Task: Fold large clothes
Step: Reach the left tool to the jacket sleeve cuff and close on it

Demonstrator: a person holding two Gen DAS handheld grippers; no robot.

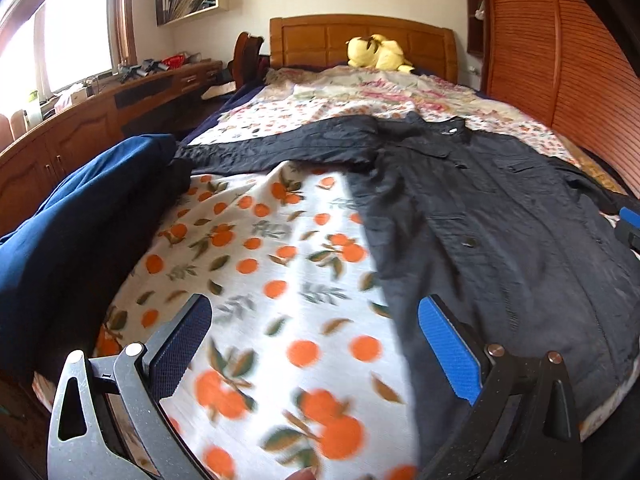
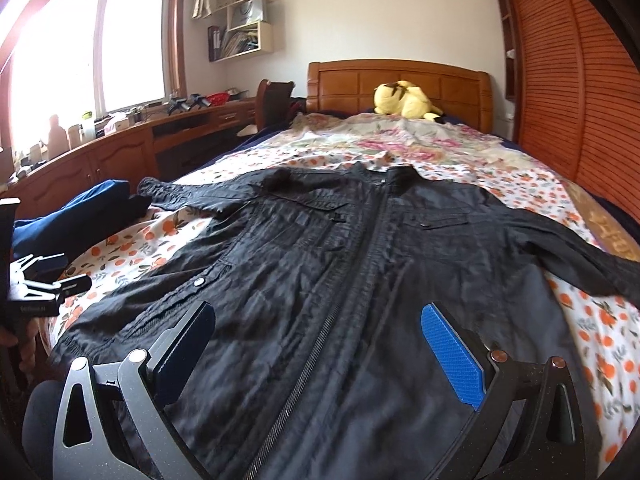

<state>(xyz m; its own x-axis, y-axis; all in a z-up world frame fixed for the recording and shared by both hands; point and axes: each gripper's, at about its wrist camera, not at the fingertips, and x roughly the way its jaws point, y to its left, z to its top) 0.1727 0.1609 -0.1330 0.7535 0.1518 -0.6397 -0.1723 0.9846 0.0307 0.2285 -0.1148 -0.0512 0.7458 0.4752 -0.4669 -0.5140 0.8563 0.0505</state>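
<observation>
Jacket (image 2: 360, 264): black, zip-fronted, laid face up and spread flat on the bed (image 2: 592, 320), hem toward the claws, collar toward the headboard (image 2: 400, 80); long axis ran straight away from both cameras.

Right claw (image 2: 316, 344): stood wide open, empty, directly over the hem, the zip running up between its fingers.

Left claw (image 1: 316, 344): also wide open and empty, over the orange-print bedspread, its blue pad (image 1: 448, 344) just at the jacket's left edge; the body of the garment lay to its right.

Left sleeve (image 1: 272, 148): stretched out sideways, far ahead of the left claw, cuff near a blue bundle of cloth (image 1: 80, 216).

Right sleeve (image 2: 572, 252): angled outward to the right.

Yellow plush toy (image 2: 404, 100): against the headboard, well apart.

Judgement: each claw was nearer its own side's hem corner and sleeve.
</observation>
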